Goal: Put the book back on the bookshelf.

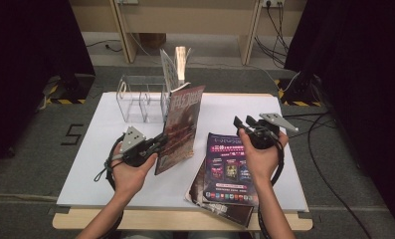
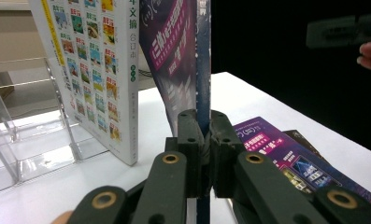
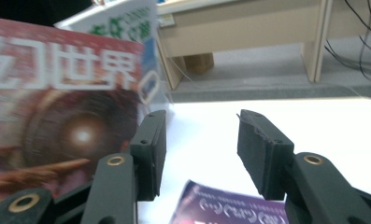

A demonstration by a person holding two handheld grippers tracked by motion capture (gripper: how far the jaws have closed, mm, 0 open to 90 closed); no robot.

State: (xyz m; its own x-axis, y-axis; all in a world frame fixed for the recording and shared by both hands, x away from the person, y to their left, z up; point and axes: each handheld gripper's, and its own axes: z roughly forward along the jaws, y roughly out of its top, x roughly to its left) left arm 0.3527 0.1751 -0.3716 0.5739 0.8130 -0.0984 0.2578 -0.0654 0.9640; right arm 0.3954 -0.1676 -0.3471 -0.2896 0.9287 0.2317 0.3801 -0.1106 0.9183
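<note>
A red-covered magazine [image 1: 181, 127] stands upright on the white table [image 1: 110, 174], and my left gripper [image 1: 160, 142] is shut on its lower left edge. In the left gripper view the jaws pinch the magazine's thin edge [image 2: 203, 84] at my left gripper [image 2: 203, 135]. My right gripper [image 1: 244, 123] hovers open to the right, just above the top edge of a purple magazine [image 1: 230, 169] lying flat. In the right gripper view my right gripper [image 3: 199, 149] has nothing between its jaws; the red magazine [image 3: 57, 126] is at its left and the purple magazine [image 3: 230, 207] below.
A clear acrylic rack [image 1: 140, 99] stands at the table's back left, with a white-covered magazine [image 2: 99, 70] upright beside it. A darker magazine [image 1: 225, 209] lies under the purple one near the front edge. Cables run along the floor at the right.
</note>
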